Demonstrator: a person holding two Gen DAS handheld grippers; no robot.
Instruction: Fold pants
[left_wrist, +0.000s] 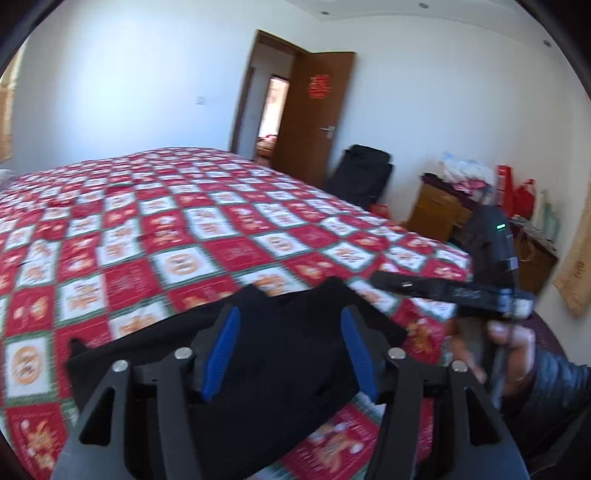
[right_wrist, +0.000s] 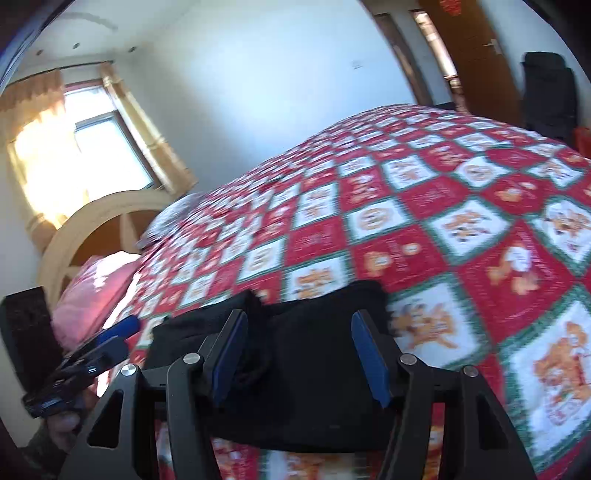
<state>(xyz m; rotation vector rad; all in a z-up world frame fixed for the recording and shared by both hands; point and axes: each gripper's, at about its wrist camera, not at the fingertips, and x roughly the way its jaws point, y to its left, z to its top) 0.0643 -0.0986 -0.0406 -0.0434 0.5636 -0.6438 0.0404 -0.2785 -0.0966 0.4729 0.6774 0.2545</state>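
Black pants (left_wrist: 280, 354) lie in a folded bundle on the near edge of a bed with a red, white and green checked quilt (left_wrist: 177, 221). My left gripper (left_wrist: 290, 321) is open, its blue-padded fingers (left_wrist: 225, 347) spread above the bundle and holding nothing. The right gripper's body shows at the right of the left wrist view (left_wrist: 491, 291), held by a hand. In the right wrist view my right gripper (right_wrist: 299, 325) is also open over the same black pants (right_wrist: 306, 354), empty. The left gripper shows at that view's lower left (right_wrist: 92, 358).
An open brown door (left_wrist: 314, 110) stands behind the bed. A black bag (left_wrist: 362, 173) and a wooden cabinet (left_wrist: 439, 210) with clutter stand at the right wall. A curtained window (right_wrist: 74, 147), an arched headboard (right_wrist: 103, 229) and a pink pillow (right_wrist: 96, 288) are at the bed's far end.
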